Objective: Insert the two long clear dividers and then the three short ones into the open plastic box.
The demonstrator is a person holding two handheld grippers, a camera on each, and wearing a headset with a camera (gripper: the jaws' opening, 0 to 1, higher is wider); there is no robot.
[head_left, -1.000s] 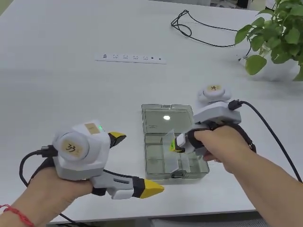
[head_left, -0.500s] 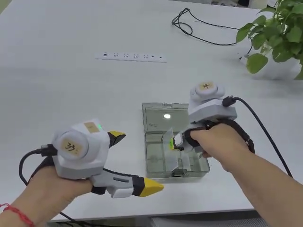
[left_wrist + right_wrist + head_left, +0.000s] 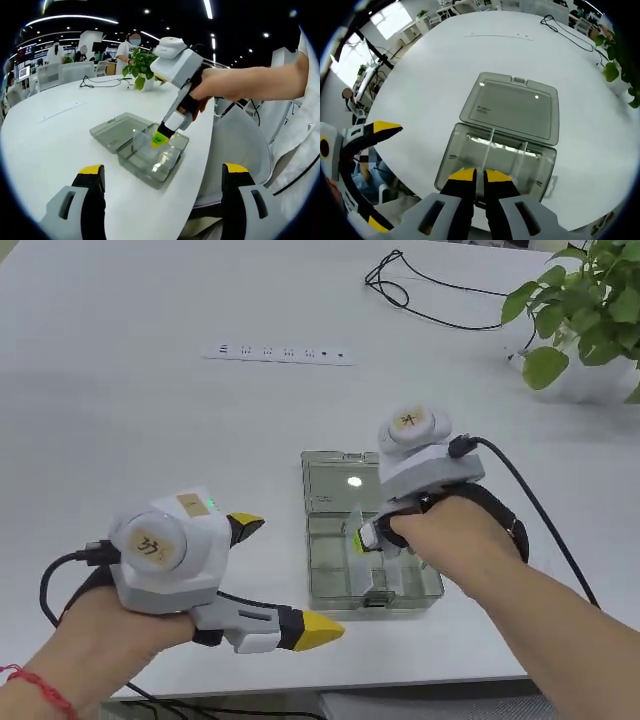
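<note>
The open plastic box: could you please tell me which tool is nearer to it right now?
Right. The right tool points down into the base of the box. The left tool hangs apart, to its left in the head view, over the table.

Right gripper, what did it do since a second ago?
The right gripper tipped more upright and slid a little left over the open box, jaws shut together. The left gripper stayed open beside the box; the box did not move.
</note>
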